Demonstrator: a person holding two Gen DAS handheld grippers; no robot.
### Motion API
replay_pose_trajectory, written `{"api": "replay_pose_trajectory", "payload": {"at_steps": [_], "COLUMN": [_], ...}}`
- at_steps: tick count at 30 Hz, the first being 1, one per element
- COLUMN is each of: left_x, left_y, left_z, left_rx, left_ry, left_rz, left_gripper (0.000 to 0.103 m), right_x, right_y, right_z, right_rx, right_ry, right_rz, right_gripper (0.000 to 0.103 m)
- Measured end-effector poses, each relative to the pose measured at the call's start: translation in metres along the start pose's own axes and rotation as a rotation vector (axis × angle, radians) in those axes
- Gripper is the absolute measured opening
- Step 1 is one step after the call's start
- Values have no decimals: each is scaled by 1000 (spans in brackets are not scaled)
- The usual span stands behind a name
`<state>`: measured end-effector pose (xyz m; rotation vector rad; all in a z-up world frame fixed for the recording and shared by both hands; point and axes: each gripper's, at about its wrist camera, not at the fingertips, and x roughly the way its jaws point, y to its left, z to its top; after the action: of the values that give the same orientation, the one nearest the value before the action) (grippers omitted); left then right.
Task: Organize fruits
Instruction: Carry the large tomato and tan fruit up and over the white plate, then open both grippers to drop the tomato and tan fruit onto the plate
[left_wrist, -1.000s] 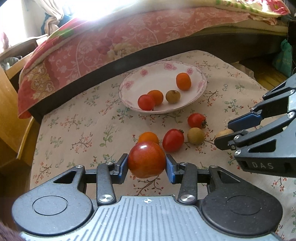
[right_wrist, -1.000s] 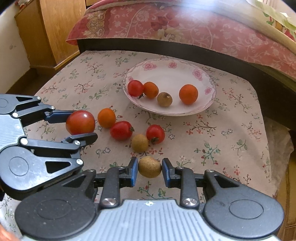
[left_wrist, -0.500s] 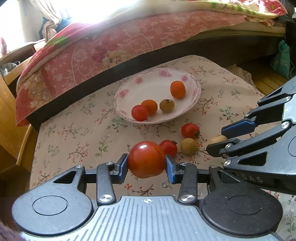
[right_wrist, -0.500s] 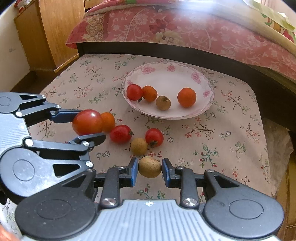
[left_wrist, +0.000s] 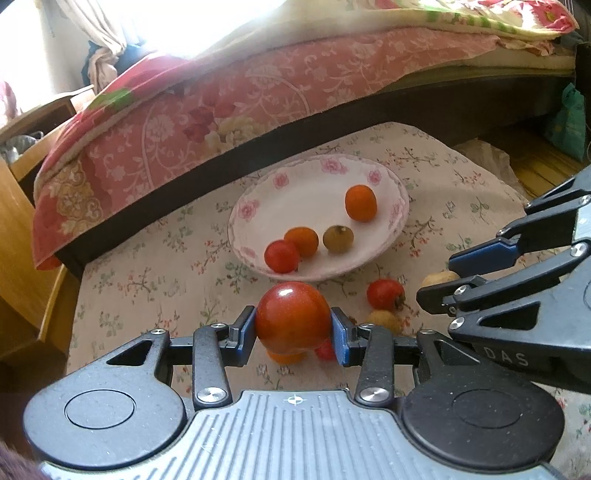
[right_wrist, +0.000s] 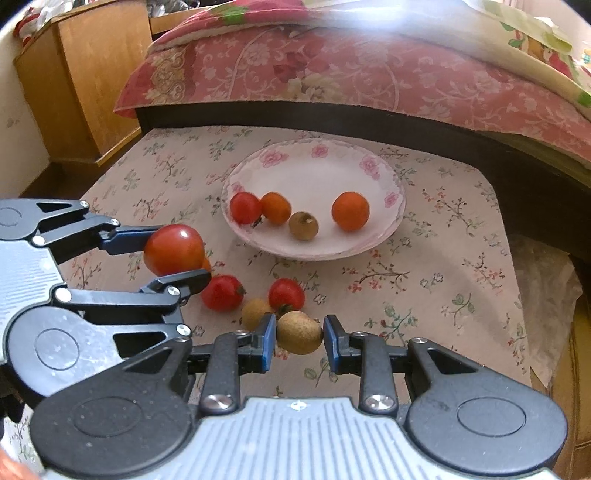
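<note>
Moved nearer plate (left_wrist: 400, 206): our left gripper (left_wrist: 293, 326), clamping large tomato (left_wrist: 291, 315); our right gripper (right_wrist: 299, 338) pinches tan fruit (right_wrist: 298, 332).

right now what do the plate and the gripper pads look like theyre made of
Plate: probably glazed ceramic, glossy white with printed pink flowers, though melamine could look alike. Left gripper pads: blue, matte, likely rubber or soft plastic, on black arms that look like hard plastic or metal.
</note>
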<state>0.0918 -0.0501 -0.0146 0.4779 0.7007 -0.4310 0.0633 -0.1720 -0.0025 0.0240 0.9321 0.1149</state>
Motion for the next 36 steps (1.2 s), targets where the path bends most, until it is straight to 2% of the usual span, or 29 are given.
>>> {"api": "replay_pose_trajectory", "payload": {"at_steps": [16, 36], "left_x": [32, 66], "left_y": [7, 17], "left_z": [37, 48], "left_rx": [-20, -40], "left_ry": [-20, 21], "left_rz": [45, 62], "left_gripper": [50, 50], "right_x": [19, 52], "right_y": [-21, -24], "right_z": [37, 57], "right_rx": [28, 11], "right_ry": [-40, -40], "right_rz": [-45, -77], "right_gripper": [31, 31]}}
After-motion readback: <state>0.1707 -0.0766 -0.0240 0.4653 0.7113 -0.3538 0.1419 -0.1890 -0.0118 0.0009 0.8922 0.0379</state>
